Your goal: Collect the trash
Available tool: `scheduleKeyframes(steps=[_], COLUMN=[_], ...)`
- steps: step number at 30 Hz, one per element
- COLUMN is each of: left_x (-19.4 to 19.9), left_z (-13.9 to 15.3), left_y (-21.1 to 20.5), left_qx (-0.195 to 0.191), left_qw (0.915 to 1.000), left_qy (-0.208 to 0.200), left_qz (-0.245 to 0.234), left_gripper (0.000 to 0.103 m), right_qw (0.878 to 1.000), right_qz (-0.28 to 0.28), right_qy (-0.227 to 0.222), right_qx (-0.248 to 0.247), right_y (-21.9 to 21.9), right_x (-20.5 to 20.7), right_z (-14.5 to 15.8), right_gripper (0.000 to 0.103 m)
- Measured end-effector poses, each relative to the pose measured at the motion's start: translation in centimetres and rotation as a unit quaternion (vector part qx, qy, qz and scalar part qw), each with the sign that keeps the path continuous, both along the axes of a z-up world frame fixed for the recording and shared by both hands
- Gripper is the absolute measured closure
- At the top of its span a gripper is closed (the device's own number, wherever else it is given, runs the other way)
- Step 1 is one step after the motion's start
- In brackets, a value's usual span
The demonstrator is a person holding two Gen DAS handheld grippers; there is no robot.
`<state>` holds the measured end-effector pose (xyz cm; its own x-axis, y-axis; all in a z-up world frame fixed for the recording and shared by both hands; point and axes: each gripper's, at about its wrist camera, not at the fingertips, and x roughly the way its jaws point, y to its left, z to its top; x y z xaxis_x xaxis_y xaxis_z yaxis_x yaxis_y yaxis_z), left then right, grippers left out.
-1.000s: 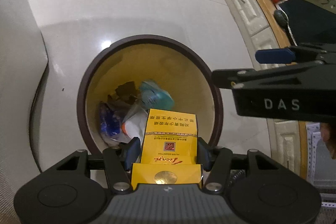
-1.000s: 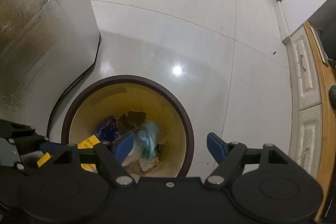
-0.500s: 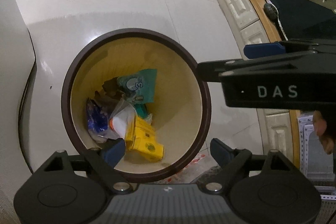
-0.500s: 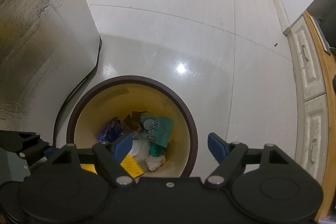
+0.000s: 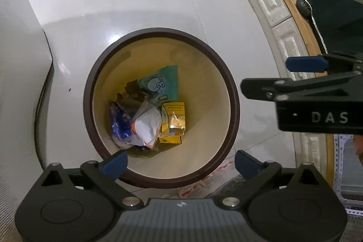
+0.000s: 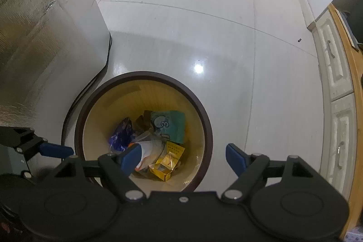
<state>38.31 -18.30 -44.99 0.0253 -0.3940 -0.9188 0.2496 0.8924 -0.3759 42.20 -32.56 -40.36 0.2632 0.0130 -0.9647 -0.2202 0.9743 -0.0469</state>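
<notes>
Both grippers point steeply down over the bin (image 5: 233,92); the left gripper (image 5: 179,162) and right gripper (image 6: 179,157) are opening, nothing between the jaws. The yellow box (image 5: 173,121) lies below among wrappers, partly covered by a clear bag (image 5: 147,124).

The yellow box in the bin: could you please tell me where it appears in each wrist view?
Left wrist: the yellow box lies at the bin's bottom, just right of centre, beside the clear wrapper.
Right wrist: the yellow box lies low in the bin, between the blue fingertips.
Shared landmark: the bin's dark brown rim.
</notes>
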Motion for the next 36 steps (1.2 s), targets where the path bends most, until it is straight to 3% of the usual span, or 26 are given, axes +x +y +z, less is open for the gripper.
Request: scheduleKeyframes(steps=[8,16,25,36], left_x=[-0.1,-0.7,-2.7,-6.9], left_z=[2.7,7.8,14.2,22.7], left_y=[1.0,2.9,4.7,6.1], left_qx=[0.027,0.042,0.051,0.049], left_qw=[0.9992,0.9958,0.9896,0.9751], left_qy=[-0.027,-0.070,-0.117,-0.199], left_qz=[0.011,0.041,0.066,0.084], left_gripper=[0.000,0.000,0.000,0.000], right_qw=[1.000,0.998,0.992,0.978], right_qz=[-0.009,-0.015,-0.010,-0.032], right_qy=[-0.018,-0.042,-0.094,-0.169], right_qx=[0.014,0.045,0.085,0.119], right_y=[-0.9,-1.3,-1.4,-1.7], right_x=[-1.0,-2.5,-5.3,-9.5], right_z=[2.2,5.8,12.3,21.1], right_gripper=[0.016,0.000,0.000,0.000])
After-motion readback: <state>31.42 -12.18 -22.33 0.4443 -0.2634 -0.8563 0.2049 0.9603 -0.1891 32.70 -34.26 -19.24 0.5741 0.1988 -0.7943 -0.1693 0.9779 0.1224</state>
